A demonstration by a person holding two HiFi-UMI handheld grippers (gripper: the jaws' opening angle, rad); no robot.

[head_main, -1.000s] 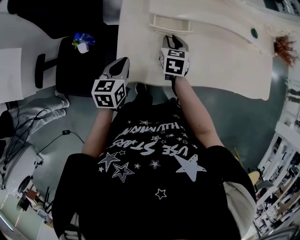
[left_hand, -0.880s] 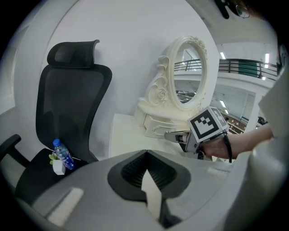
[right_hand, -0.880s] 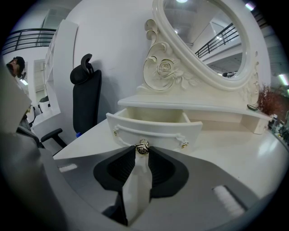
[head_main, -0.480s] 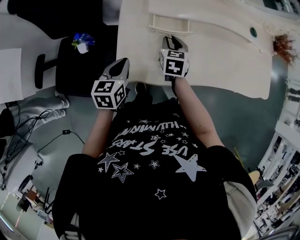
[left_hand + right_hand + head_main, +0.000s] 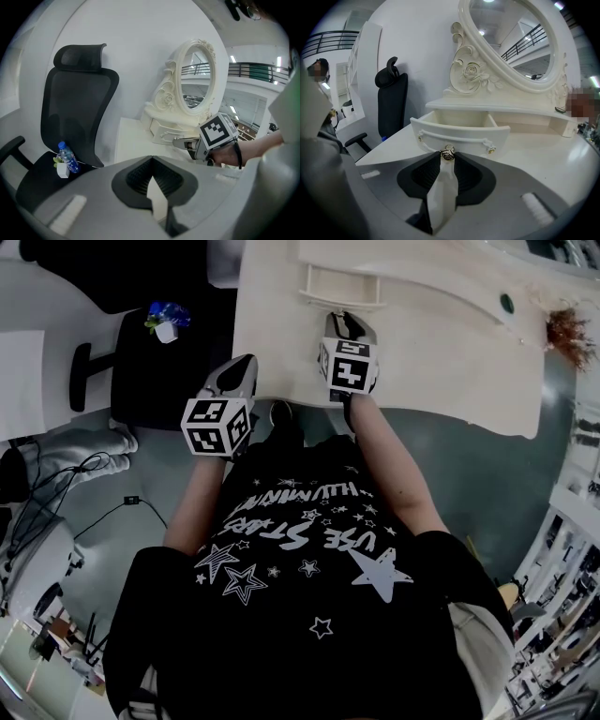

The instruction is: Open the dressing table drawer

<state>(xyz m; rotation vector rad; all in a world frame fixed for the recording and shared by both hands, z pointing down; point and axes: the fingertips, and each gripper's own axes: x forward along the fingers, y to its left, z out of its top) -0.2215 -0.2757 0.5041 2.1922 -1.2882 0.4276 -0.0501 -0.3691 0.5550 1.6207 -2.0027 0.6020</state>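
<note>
Gold knob (image 5: 448, 152) pinched by right gripper (image 5: 448, 159), fingers closed on it as pull handle. Drawer (image 5: 461, 131) well out from under mirror (image 5: 511, 42), on table (image 5: 553, 159). Left gripper (image 5: 152, 165) off table edge, fingers closed, empty, clear of drawer's path.

The person wears a black short-sleeved T-shirt (image 5: 309, 615) printed with white stars and white lettering. The left gripper (image 5: 242, 367) and right gripper (image 5: 345, 320) each have a grey shell, dark ribbed pads (image 5: 136, 176) and a white cube (image 5: 217, 426) with black square markers. A thin black strap (image 5: 239, 152) circles the right wrist.
</note>
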